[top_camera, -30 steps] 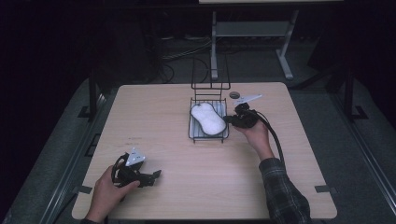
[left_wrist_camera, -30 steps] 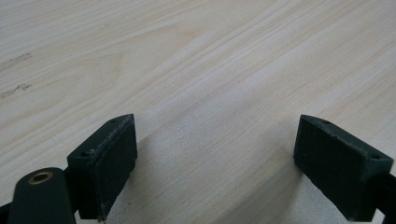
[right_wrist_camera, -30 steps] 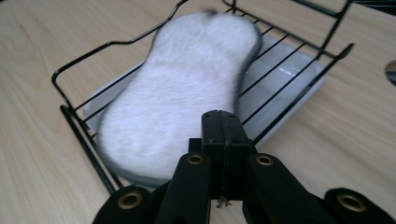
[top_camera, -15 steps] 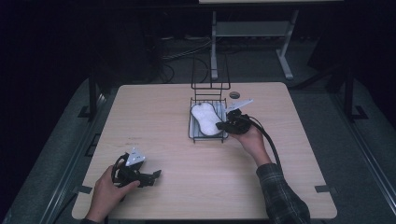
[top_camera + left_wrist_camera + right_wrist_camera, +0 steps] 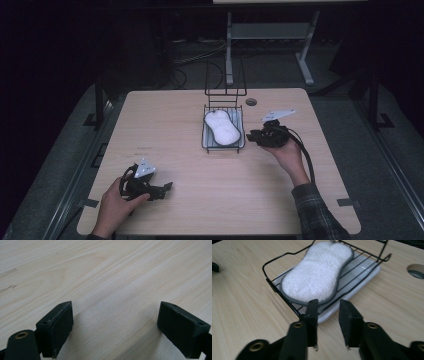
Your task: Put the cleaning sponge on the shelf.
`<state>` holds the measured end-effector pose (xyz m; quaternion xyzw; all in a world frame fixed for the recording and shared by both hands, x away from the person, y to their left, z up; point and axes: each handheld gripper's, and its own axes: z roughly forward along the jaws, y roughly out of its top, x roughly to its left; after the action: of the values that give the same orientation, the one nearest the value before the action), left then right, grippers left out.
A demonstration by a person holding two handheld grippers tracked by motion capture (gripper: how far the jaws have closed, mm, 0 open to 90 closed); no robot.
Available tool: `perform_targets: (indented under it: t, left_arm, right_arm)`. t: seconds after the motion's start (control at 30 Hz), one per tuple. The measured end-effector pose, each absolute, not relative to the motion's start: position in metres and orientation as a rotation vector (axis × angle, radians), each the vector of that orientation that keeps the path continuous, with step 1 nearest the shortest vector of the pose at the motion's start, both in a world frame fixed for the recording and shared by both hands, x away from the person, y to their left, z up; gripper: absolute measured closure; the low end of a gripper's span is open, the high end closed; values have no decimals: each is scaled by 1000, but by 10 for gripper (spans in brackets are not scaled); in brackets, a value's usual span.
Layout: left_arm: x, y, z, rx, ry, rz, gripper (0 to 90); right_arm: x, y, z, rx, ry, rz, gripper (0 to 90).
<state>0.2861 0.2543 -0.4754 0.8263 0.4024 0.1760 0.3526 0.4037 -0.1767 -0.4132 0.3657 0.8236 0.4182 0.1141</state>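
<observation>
Backing off to the right of the black wire rack (image 5: 223, 126), the right claw (image 5: 251, 136) has left the spot over the rack where it sat a second ago, and its jaws have just been opening, with nothing between them; they now stand a little apart just short of the rack's near corner, as the right gripper view shows (image 5: 328, 315). On the pale wooden worktop (image 5: 175, 130) that rack sits in a shallow white drip tray (image 5: 362, 277), and in it, ahead of the right claw and slightly to its left, lies the white peanut-shaped scrubbing pad with a grey edge (image 5: 318, 271), flat on the wires. That pad looks soft, light and squashy, likely to sag if lifted by one end; its fluffy face should give good friction. I would judge the narrow waist the best place to pinch, or the grey rim at the near end. Far across the worktop, the left claw (image 5: 165, 189) rests with jaws spread wide (image 5: 115, 325) over bare wood, empty.
</observation>
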Motion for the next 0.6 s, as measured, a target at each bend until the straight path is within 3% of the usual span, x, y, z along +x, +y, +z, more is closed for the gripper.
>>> perform_targets:
  t: [0.13,0.17,0.6]
  left_arm:
    - [286,254,-475,2138,1042,456,127]
    - [286,254,-475,2138,1042,455,127]
    - [286,254,-475,2137,1042,456,127]
  right_arm:
    - [395,-188,-412,1091,2395,1217,552]
    - [391,-193,-413,1110,2381,1204,487]
    - [366,-219,-419,1168,2360,1157,293]
